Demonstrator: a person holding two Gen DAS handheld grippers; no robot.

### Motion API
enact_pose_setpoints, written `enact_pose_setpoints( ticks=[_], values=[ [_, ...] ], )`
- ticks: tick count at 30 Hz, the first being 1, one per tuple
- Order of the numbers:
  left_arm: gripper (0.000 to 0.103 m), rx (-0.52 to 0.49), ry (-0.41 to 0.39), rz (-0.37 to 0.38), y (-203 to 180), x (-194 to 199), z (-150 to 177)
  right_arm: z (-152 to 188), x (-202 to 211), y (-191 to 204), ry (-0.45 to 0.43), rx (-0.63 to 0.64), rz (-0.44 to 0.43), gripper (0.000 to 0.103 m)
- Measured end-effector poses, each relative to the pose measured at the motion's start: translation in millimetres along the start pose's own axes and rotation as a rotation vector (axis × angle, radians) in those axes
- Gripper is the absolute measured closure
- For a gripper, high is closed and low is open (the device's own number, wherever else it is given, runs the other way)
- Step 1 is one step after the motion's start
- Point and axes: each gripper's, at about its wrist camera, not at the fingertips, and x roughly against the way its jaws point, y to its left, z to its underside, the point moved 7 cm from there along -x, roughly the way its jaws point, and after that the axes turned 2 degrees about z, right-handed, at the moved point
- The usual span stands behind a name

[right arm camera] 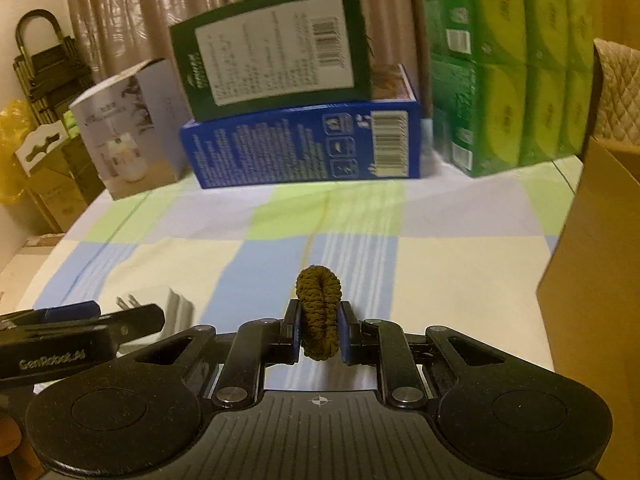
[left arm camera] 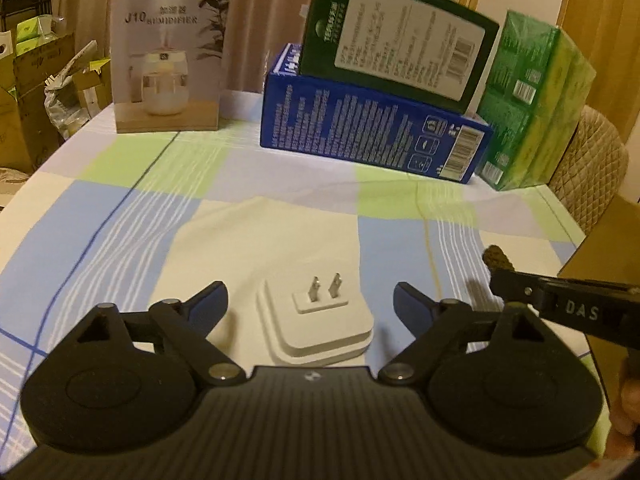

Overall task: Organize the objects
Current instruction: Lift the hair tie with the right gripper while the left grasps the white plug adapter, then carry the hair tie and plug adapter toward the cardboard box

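A white plug adapter (left arm camera: 320,314) lies prongs-up on the checked tablecloth (left arm camera: 248,216), between the fingers of my left gripper (left arm camera: 310,300), which is open around it without touching. My right gripper (right arm camera: 319,332) is shut on an olive-brown hair tie (right arm camera: 319,308), held above the cloth. In the left wrist view the right gripper (left arm camera: 520,286) comes in from the right with the hair tie (left arm camera: 498,258) at its tip. In the right wrist view the adapter (right arm camera: 176,304) shows at left behind the left gripper (right arm camera: 80,320).
At the table's far side stand a white humidifier box (left arm camera: 168,56), a blue box (left arm camera: 372,132) with a dark green box (left arm camera: 396,36) on top, and green tissue packs (left arm camera: 532,104). A cardboard box (right arm camera: 592,280) stands at right. Clutter lies left of the table.
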Motion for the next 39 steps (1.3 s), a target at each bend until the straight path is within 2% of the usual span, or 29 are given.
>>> enact_pose_setpoints(
  ticks=[5,7,10,18,24,31,35,39],
  values=[
    [0.021,-0.014,0.04,-0.017,-7,-18,6,4,1,-4,0.011,0.028,0.028,0.088],
    [0.031,-0.02,0.048,-0.037,-7,-24,9,5,1,-5,0.014,0.028,0.028,0.088],
    [0.037,-0.036,0.035,-0.076,-5,-25,8,7,0,-4,0.017,0.032,0.03,0.088],
    [0.038,-0.031,0.05,-0.079,2,-16,13,11,6,2,0.022,0.049,0.023,0.088],
    [0.039,-0.021,0.066,-0.062,7,11,23,16,24,8,0.032,0.039,-0.003,0.088],
    [0.039,-0.129,0.102,-0.008,-19,59,51,28,56,14,0.065,0.014,-0.029,0.088],
    [0.039,-0.173,0.163,0.038,-34,76,83,39,70,12,0.084,0.009,-0.025,0.088],
    [0.038,-0.217,0.18,0.01,-43,85,100,42,79,6,0.084,-0.02,-0.018,0.088]
  ],
)
